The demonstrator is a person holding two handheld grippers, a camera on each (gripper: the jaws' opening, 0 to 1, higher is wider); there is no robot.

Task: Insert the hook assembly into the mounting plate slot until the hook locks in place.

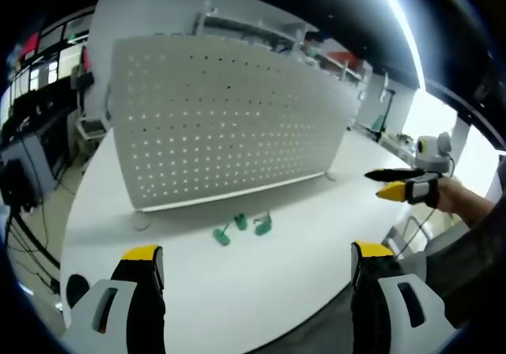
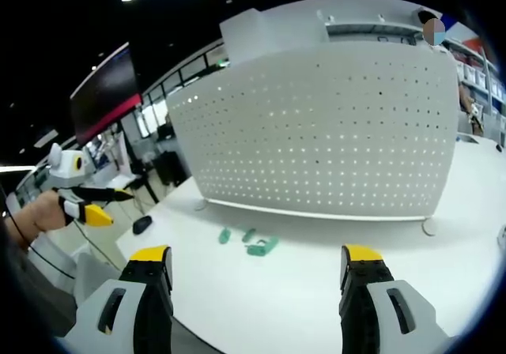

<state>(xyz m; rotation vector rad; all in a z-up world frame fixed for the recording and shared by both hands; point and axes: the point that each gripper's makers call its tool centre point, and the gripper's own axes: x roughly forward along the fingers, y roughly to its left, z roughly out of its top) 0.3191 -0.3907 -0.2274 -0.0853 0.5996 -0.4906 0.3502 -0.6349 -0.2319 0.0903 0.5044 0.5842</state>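
An upright white perforated mounting plate [image 1: 229,117] stands on a white table [image 1: 316,212]. Three small green hook pieces [image 1: 239,227] lie loose on the table just in front of it. My left gripper [image 1: 257,263] is open and holds nothing; it hangs short of the hooks, near the table's front edge. My right gripper [image 1: 395,184], held by a hand, reaches in from the right, off to the side of the plate. In the right gripper view the plate [image 2: 332,133] and green hooks [image 2: 249,241] lie ahead of the open, unloaded right gripper [image 2: 257,263]. The left gripper [image 2: 99,204] shows at far left.
A small black object [image 2: 142,224] lies on the table left of the hooks. A dark round thing [image 1: 77,287] sits by the near left table edge. Shelving [image 1: 253,26] stands behind the plate. Bare tabletop [image 2: 316,291] lies between the jaws and the hooks.
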